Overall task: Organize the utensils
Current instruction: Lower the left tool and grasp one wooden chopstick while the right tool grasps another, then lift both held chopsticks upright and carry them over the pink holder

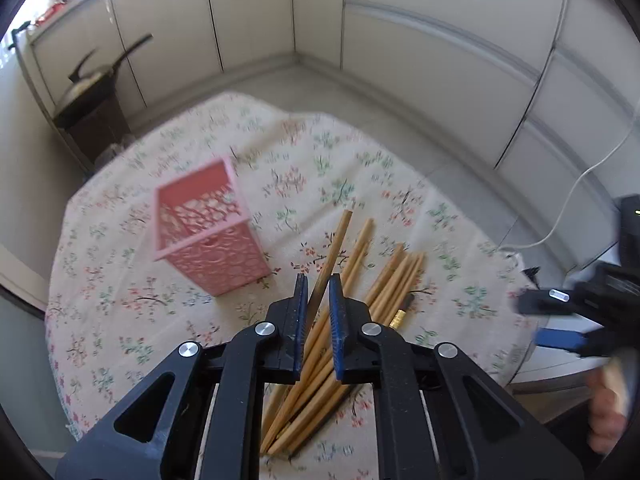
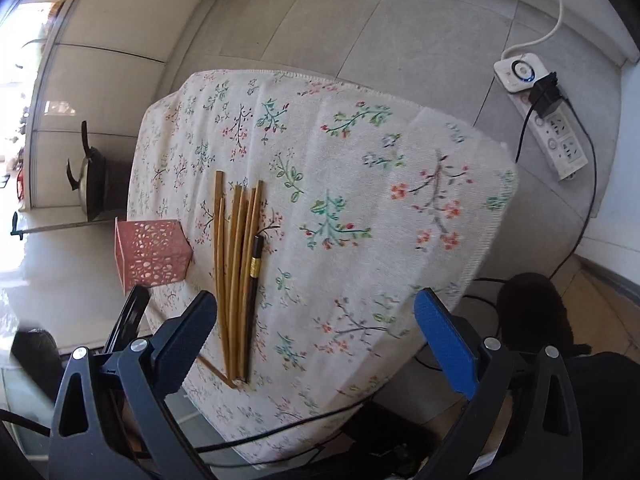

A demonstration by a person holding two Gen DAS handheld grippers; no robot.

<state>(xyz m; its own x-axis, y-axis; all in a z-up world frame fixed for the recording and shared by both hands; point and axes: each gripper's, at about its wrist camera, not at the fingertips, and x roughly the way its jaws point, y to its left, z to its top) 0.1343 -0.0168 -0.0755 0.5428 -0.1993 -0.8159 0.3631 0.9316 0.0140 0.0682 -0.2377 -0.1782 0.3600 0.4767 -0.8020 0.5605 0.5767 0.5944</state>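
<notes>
On the floral-clothed desk, amid pale cabinets, lie loose bamboo chopsticks beside a pink perforated holder. Left tongs pinch one bamboo chopstick; right tongs gape. Only the right view shows a white power strip.

The left gripper is showing a matte black plastic frame with triangular cut-outs in its outer arms, four round silver screw heads across the linkage, and narrow fingers faced with blue textured pads that are looking scuffed and speckled. The right gripper is showing the same black frame, the same triangular openings and silver screws, and broad blue fingers with a fine dotted grip pattern. A bare hand is appearing blurred at the left view's edge.
</notes>
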